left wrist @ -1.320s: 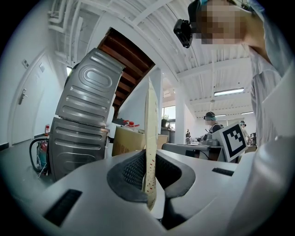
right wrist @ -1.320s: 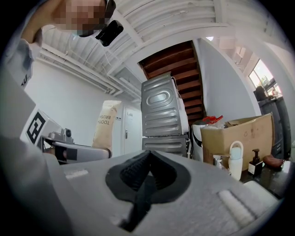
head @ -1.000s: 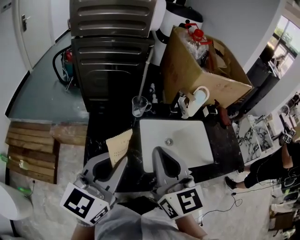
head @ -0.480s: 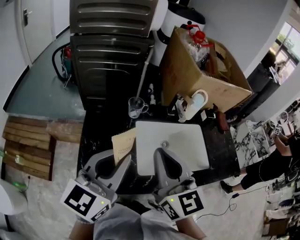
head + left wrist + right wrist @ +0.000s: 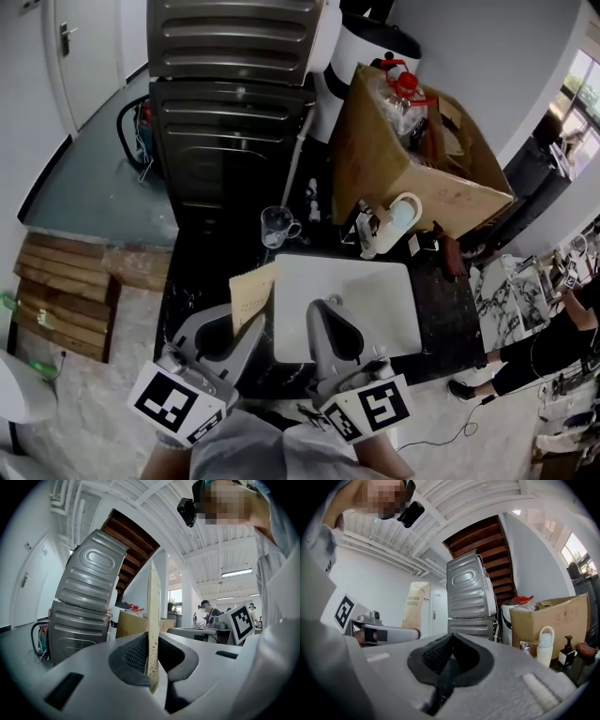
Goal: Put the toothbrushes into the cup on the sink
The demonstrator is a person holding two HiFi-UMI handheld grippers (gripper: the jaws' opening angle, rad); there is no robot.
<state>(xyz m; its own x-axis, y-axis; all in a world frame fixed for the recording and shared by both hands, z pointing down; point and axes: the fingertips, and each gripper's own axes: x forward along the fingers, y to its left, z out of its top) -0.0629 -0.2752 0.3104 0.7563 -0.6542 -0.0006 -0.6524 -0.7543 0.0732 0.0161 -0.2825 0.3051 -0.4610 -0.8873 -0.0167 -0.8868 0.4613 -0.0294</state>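
Observation:
My left gripper (image 5: pixel 251 326) is shut on a flat brown paper toothbrush packet (image 5: pixel 251 294), held upright at the left rim of the white sink (image 5: pixel 375 281). In the left gripper view the packet (image 5: pixel 152 616) shows edge-on, pinched between the dark pads (image 5: pixel 133 656). My right gripper (image 5: pixel 324 311) hangs over the sink's near part, shut, with nothing between its fingers (image 5: pixel 440 656). From the right gripper view the packet (image 5: pixel 414 607) stands up at the left. A clear glass cup (image 5: pixel 277 225) with a handle sits on the dark counter behind the sink's left corner, apart from both grippers.
Two stacked grey machines (image 5: pixel 234 94) stand behind the counter. A large open cardboard box (image 5: pixel 412 164) fills the back right, with a white handled bottle (image 5: pixel 395 220) and a dark pump bottle (image 5: pixel 567 652) before it. Wooden planks (image 5: pixel 66 291) lie at left. A person (image 5: pixel 553 342) stands at right.
Both grippers keep their grip and stance. The head view has shifted a little, and the packet now sits slightly closer to the sink's left rim.

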